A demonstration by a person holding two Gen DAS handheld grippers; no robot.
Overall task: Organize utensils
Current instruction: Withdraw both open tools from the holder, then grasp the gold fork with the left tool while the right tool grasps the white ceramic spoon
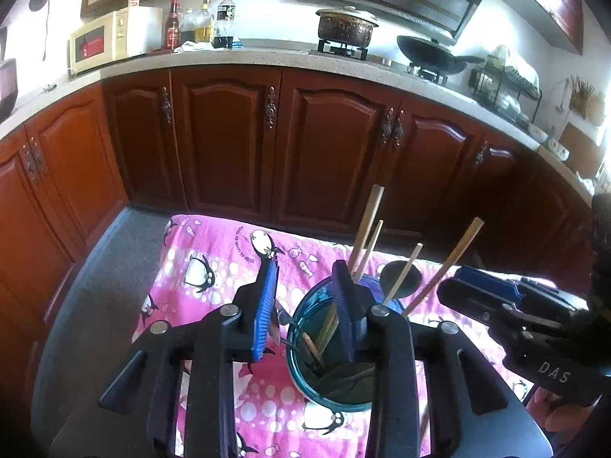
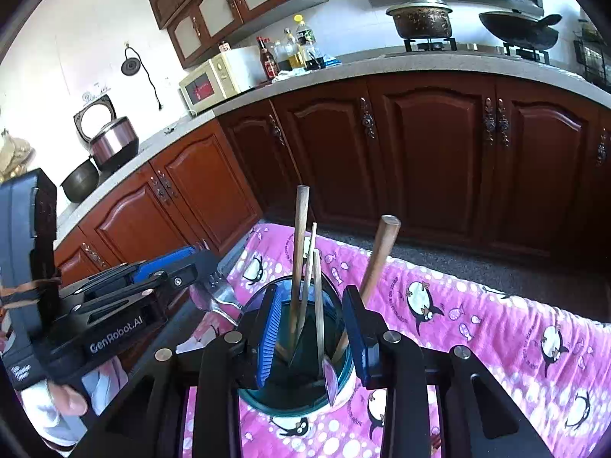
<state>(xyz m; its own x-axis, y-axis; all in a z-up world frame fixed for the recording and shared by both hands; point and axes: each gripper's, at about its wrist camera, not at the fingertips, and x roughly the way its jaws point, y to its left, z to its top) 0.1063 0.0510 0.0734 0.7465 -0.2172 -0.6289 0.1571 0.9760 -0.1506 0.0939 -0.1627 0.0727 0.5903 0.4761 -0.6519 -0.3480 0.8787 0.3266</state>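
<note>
- My left gripper (image 1: 305, 305) has its jaws spread, nothing between the blue pads (image 1: 263, 316). Its right-hand finger sits over the near rim of the holder.
- My right gripper (image 2: 317, 332) is also spread wide; its fingers straddle the holder's mouth, pinching nothing as far as I can see.
- The holder is a blue translucent cup (image 1: 301, 374), round, upright on the pink penguin-print cloth (image 1: 214, 263) that covers the table. It stands near the middle of the cloth, closer to the near edge than the far one.
- Inside the cup: several chopsticks (image 2: 317, 297), pale wood, leaning at different angles and fanned out above the rim.
- Also in the cup: a thicker round wooden handle (image 2: 378, 263), tilted right in the right wrist view, and a taller straight brown stick (image 2: 299, 252), nearly upright.
- A metal blade or spoon tip (image 2: 329, 379) shows at the cup's near rim; I can't tell which utensil it is.
- On the cloth just beside the cup, left side in the right wrist view: a metal fork (image 2: 219, 286) and spoon (image 2: 202, 299), overlapping, below my left gripper.
- A dark round object (image 1: 401, 278) lies on the cloth just behind the cup; too dim to identify.
- Far side: dark red base cabinets (image 1: 229, 137) under a grey counter (image 1: 267, 57) carrying a microwave (image 1: 103, 40), bottles (image 1: 202, 23), a pot (image 1: 345, 26) and a wok (image 1: 431, 53).
</note>
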